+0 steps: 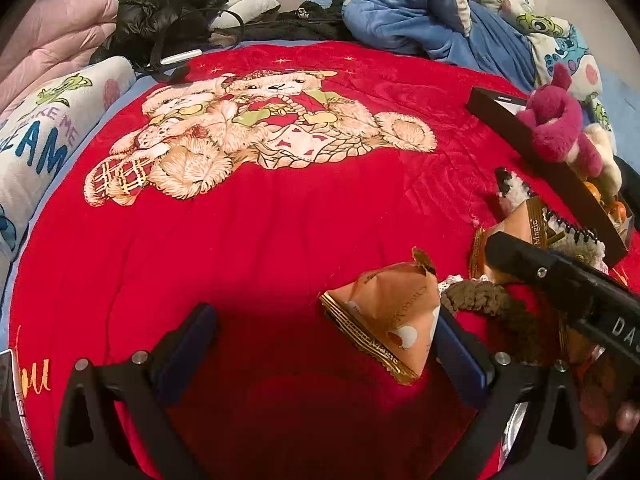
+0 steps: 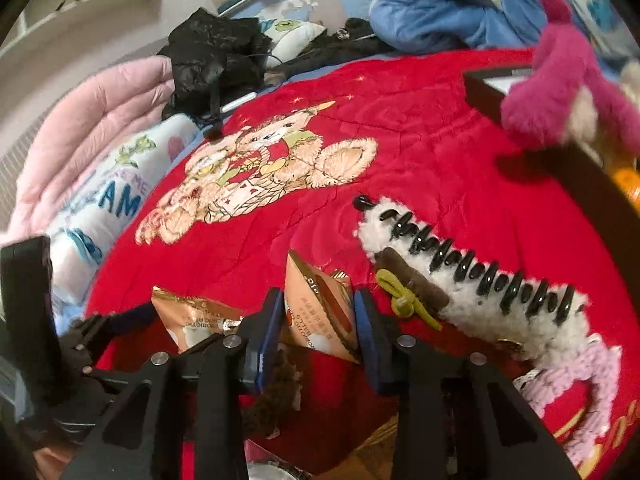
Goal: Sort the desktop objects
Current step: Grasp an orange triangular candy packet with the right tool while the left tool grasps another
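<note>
On the red bear-print blanket (image 1: 280, 220), my right gripper (image 2: 316, 312) pinches an orange pyramid snack packet (image 2: 320, 312); left gripper (image 1: 324, 332) spread, empty.

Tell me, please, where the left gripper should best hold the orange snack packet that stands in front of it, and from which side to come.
Grip the snack packet across its puffed middle, coming level from the near side with the left gripper. The packet stands like a pyramid on the red blanket; its crimped gold seams look thin and slippery, and the open jaws already flank it.
</note>
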